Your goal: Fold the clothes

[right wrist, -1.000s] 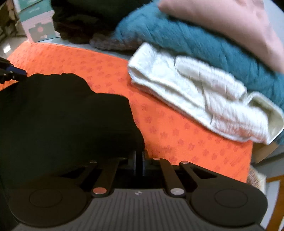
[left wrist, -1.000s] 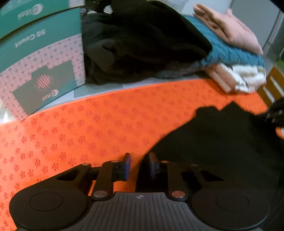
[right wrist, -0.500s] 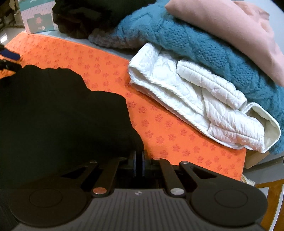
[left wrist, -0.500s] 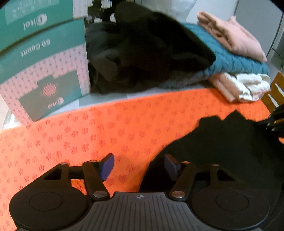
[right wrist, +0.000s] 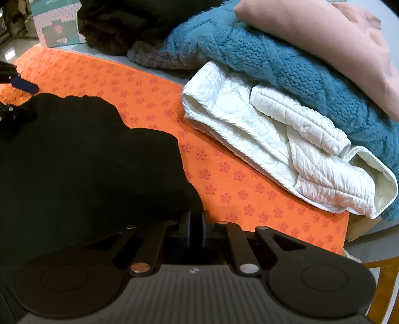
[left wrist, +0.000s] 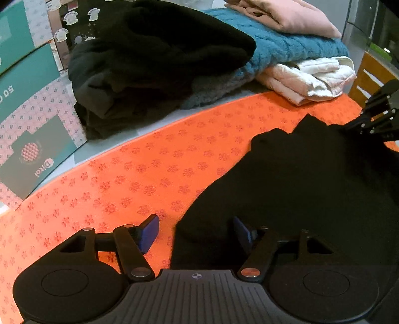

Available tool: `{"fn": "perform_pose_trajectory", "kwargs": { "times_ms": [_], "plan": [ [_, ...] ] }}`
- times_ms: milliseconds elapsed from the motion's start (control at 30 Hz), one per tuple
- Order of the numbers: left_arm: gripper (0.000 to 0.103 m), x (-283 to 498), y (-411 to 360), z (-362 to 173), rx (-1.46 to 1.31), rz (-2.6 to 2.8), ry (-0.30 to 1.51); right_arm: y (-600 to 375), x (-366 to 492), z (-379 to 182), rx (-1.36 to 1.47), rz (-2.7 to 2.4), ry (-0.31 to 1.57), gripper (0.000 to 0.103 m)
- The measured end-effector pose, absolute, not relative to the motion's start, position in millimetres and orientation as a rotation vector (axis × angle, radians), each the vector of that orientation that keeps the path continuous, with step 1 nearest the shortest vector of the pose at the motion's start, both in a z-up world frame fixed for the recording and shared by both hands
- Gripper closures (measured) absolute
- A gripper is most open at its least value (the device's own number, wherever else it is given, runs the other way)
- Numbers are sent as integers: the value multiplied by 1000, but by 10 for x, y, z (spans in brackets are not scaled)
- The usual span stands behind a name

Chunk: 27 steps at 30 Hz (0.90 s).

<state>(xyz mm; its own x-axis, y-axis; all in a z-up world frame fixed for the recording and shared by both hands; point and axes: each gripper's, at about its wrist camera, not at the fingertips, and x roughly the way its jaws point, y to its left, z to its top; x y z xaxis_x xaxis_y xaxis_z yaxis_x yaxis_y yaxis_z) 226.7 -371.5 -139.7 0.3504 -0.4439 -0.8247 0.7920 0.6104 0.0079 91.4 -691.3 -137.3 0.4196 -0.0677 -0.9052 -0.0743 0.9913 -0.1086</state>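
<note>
A black garment (left wrist: pixel 299 187) lies spread on an orange flower-patterned mat (left wrist: pixel 149 174). My left gripper (left wrist: pixel 194 224) straddles the garment's near left edge. Its blue pads (left wrist: pixel 149 233) stand wide apart without pressing the cloth, and the jaws are closing. In the right wrist view my right gripper (right wrist: pixel 196 219) pinches the garment's (right wrist: pixel 87 162) right corner between nearly closed pads, and its jaws are opening slightly. That gripper also shows at the right edge of the left wrist view (left wrist: pixel 374 119). A blue pad of the left gripper (right wrist: pixel 23 84) peeks in at the left of the right wrist view.
Behind the mat (right wrist: pixel 237 187) lies a heap of clothes: a black bundle (left wrist: pixel 154 62), a teal knit (left wrist: pixel 286 47), a pink garment (left wrist: pixel 286 15) and a white quilted piece (right wrist: pixel 286 149). A teal and pink box (left wrist: pixel 30 124) stands at the far left. A wooden chair (left wrist: pixel 369 74) is at the right.
My left gripper's jaws went from nearly shut at the garment's edge to wide apart, and the gripper shifted along the mat. The right gripper stayed put on the cloth.
</note>
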Motion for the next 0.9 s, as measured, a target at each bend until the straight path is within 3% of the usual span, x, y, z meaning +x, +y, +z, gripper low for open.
{"fn": "perform_pose_trajectory", "kwargs": {
  "times_ms": [33,133,367,500,700,767,833,900],
  "plan": [
    [64,2251,-3707,-1389,441,-852,891,-6911,904,-1376,-135,-2,1132,95],
    [93,2197,-3725,-1357,442,-869,881,-6872,862,-1375,-154,-18,1107,97],
    [93,2251,-3630,-1077,390,-757,799,-6798,886,-926,-275,-115,921,99],
    [94,2409,-3674,-1151,413,-709,814,-6760,1090,-1075,-338,-100,955,99],
    [88,2435,-3709,-1357,444,-684,837,-6705,1283,-1471,-371,-81,1031,98],
    [78,2464,-3669,-1336,423,-668,842,-6706,1284,-1466,-359,-88,1025,96],
    [51,2485,-3618,-1303,403,-649,838,-6729,1281,-1432,-335,-106,1029,71],
    [42,2480,-3518,-1204,393,-621,833,-6789,1235,-1298,-298,-125,1028,68]
  ]
}}
